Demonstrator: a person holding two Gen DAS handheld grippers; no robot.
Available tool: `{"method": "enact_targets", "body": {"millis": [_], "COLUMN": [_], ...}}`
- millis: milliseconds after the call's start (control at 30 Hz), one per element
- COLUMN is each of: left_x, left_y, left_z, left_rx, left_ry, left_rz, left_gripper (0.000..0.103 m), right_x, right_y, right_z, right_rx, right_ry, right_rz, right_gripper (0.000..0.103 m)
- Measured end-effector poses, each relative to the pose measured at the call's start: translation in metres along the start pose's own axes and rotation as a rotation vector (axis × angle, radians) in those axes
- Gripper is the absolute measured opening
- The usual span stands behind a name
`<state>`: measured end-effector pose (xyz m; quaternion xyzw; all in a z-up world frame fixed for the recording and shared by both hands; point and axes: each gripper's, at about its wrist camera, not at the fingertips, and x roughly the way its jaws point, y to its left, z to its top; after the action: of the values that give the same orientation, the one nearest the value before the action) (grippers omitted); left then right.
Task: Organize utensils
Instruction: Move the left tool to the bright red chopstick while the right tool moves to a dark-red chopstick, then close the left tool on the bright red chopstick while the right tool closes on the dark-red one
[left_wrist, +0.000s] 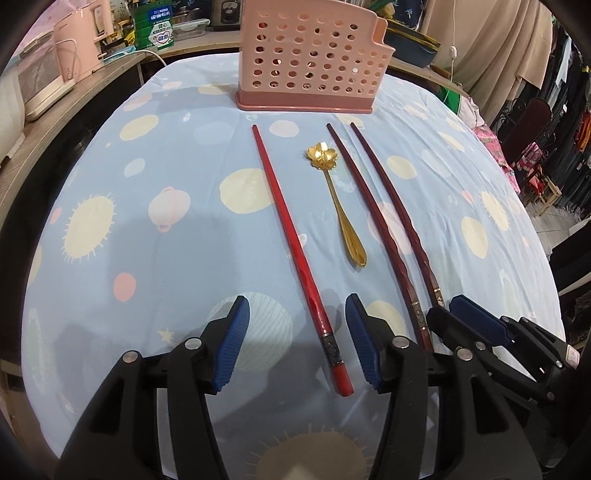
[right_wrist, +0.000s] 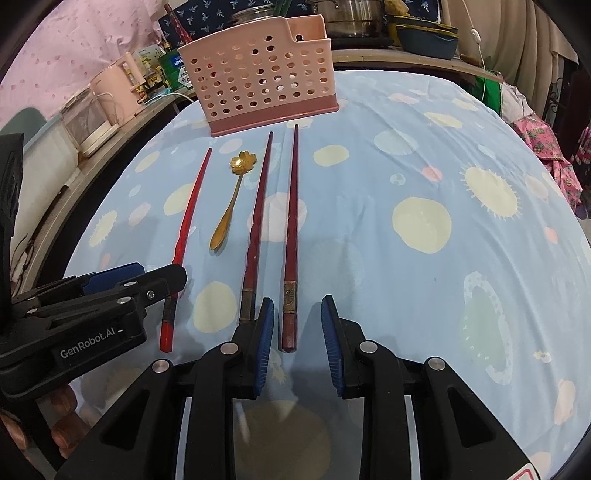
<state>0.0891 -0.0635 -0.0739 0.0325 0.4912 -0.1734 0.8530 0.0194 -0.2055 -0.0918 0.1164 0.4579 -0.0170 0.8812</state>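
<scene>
A pink perforated utensil holder (left_wrist: 310, 62) (right_wrist: 262, 77) stands upright at the far side of the table. Before it lie a bright red chopstick (left_wrist: 288, 229) (right_wrist: 188, 214), a gold flower-bowled spoon (left_wrist: 334, 199) (right_wrist: 231, 206) and two dark red chopsticks (left_wrist: 369, 206) (right_wrist: 291, 206), side by side and pointing at the holder. My left gripper (left_wrist: 295, 299) (right_wrist: 159, 273) is open, its blue pads either side of the red chopstick's thick end without touching it. My right gripper (right_wrist: 297, 300) (left_wrist: 445, 308) is open around the rightmost dark chopstick's thick end, with gaps on both sides.
The table is covered by a blue cloth (left_wrist: 147, 221) with planets and suns. A wooden shelf (left_wrist: 55, 110) with pink appliances runs along the left. Pots and a blue dish (right_wrist: 424, 37) sit behind the holder. Hanging clothes (left_wrist: 554, 110) are beyond the right edge.
</scene>
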Motion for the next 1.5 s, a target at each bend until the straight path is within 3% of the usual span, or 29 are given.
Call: {"method": "enact_targets", "body": {"millis": [233, 433, 667, 1067, 1500], "left_x": [0.001, 0.000, -0.005, -0.024, -0.073], "left_y": [-0.005, -0.009, -0.006, 0.005, 0.019], "left_z": [-0.004, -0.010, -0.015, -0.012, 0.018], "left_rx": [0.039, 0.085, 0.098, 0.067, 0.001], "left_ry": [-0.010, -0.028, -0.026, -0.064, -0.180], "left_rz": [0.039, 0.072, 0.043, 0.025, -0.013], "left_gripper": [0.050, 0.035, 0.010, 0.007, 0.007], "right_x": [0.001, 0.001, 0.001, -0.011, -0.056], "right_y": [0.002, 0.001, 0.000, -0.004, -0.010], "right_z": [-0.001, 0.000, 0.000, 0.001, 0.032], "right_rx": [-0.016, -0.016, -0.015, -0.007, 0.040], "right_ry": [-0.003, -0.003, -0.004, -0.027, -0.159], "right_rz": [-0.022, -0.029, -0.035, -0.025, 0.008], "right_gripper": [0.023, 0.019, 0.011, 0.008, 0.008]}}
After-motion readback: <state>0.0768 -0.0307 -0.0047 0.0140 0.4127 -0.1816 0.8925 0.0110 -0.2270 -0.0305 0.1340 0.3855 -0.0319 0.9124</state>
